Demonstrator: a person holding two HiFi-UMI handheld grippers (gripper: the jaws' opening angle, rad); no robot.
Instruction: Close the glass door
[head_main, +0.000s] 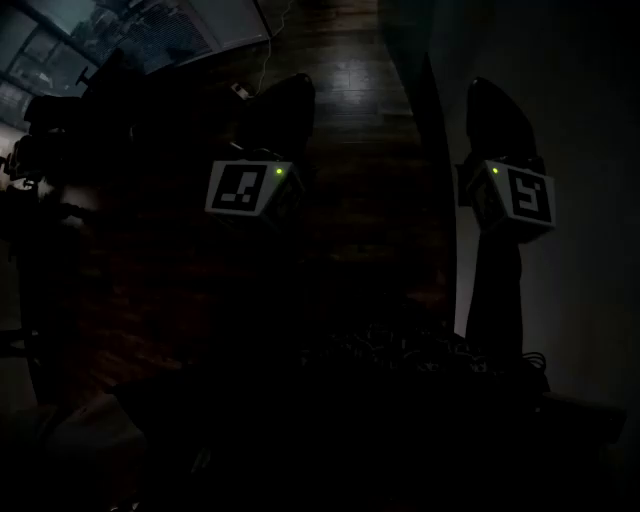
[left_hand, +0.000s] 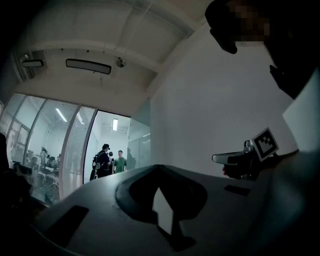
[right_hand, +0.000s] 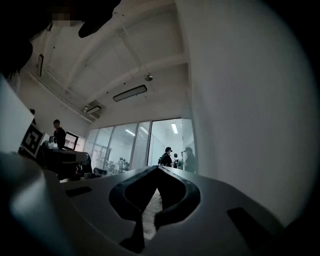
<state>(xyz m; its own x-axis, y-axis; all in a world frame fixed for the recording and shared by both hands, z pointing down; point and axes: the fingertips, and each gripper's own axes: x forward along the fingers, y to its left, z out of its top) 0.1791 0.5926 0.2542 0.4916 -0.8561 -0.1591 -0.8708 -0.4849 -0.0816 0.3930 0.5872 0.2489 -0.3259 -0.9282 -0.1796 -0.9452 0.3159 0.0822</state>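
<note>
- The left gripper (left_hand: 159, 169) has its jaws together at the tips, with nothing between them. Only pale wall shows through the gap lower down.
- The right gripper (right_hand: 157, 169) is likewise closed and empty.
- In the dark head view both are held up over a wooden floor (head_main: 360, 200), the left at 11 o'clock and the right at 2 o'clock.
- The glass door (left_hand: 142, 135) appears to be the dim pane at 9 o'clock of the left gripper view. It seems to stand swung open just beside the white wall (left_hand: 210, 110).
- It is well ahead of both grippers, and neither touches it.
- The open doorway (left_hand: 107, 145) is at the door's 9 o'clock, with people (left_hand: 107, 161) standing beyond it. A glazed partition (left_hand: 55, 145) runs on farther left.
- No handle or frame detail can be made out at this range.
- Handling, as a judgement: the pane is probably heavy, rigid and smooth. It should swing slowly on its hinges and carry on once moving.
- Bare glass would slip under the pads and could chip at the edges.
- A handle or the free vertical edge is the better place to hold, or a steady push near that edge with closed jaws.
</note>
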